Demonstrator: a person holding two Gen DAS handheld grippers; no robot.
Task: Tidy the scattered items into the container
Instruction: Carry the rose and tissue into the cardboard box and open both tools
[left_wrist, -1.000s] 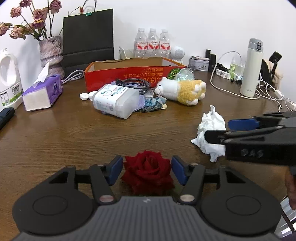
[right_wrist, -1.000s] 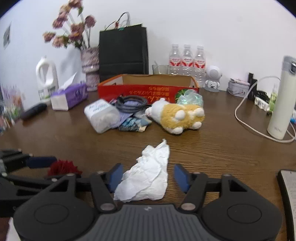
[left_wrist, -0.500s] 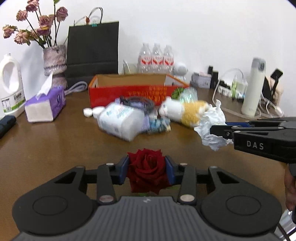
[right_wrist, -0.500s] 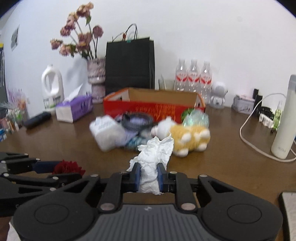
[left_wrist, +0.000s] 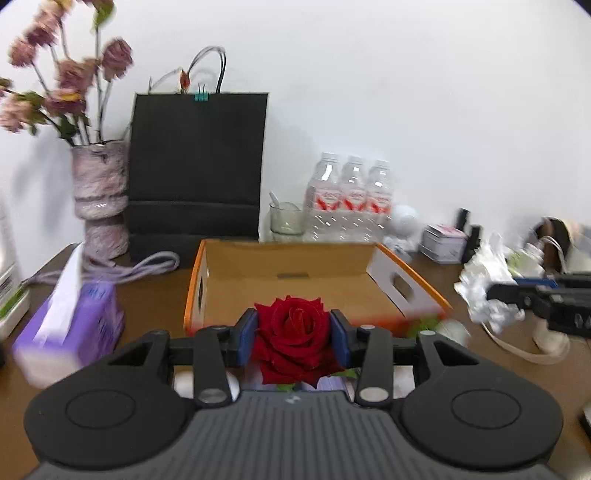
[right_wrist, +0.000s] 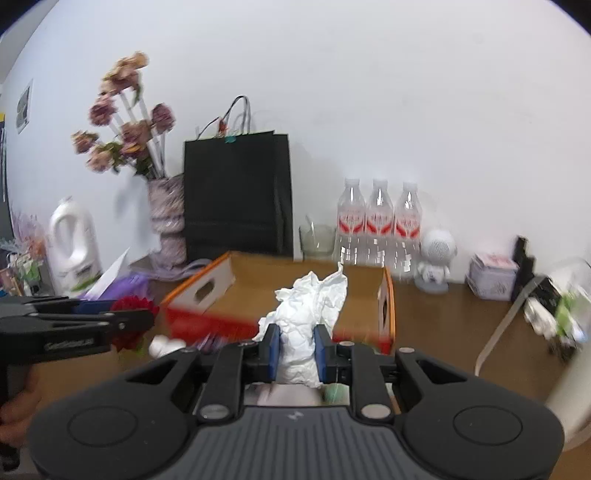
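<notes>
My left gripper (left_wrist: 293, 338) is shut on a red rose (left_wrist: 295, 336) and holds it in the air just before the near wall of the open cardboard box (left_wrist: 288, 288). My right gripper (right_wrist: 295, 349) is shut on a crumpled white tissue (right_wrist: 308, 314), also lifted, in front of the same box (right_wrist: 266, 291). In the left wrist view the right gripper (left_wrist: 495, 293) with the tissue (left_wrist: 484, 280) is at the right. In the right wrist view the left gripper (right_wrist: 147, 317) with the rose (right_wrist: 131, 308) is at the left. The box looks empty inside.
Behind the box stand a black paper bag (left_wrist: 197, 166), a vase of dried flowers (left_wrist: 99, 199), a glass (left_wrist: 285, 218) and three water bottles (left_wrist: 352, 199). A purple tissue box (left_wrist: 70, 325) lies left. A white figurine (right_wrist: 436, 262) and a tin (right_wrist: 493, 275) stand right.
Both grippers closed on their items, the rose and the tissue, lifted them off the table and moved forward to the box. The other scattered items dropped below view.
</notes>
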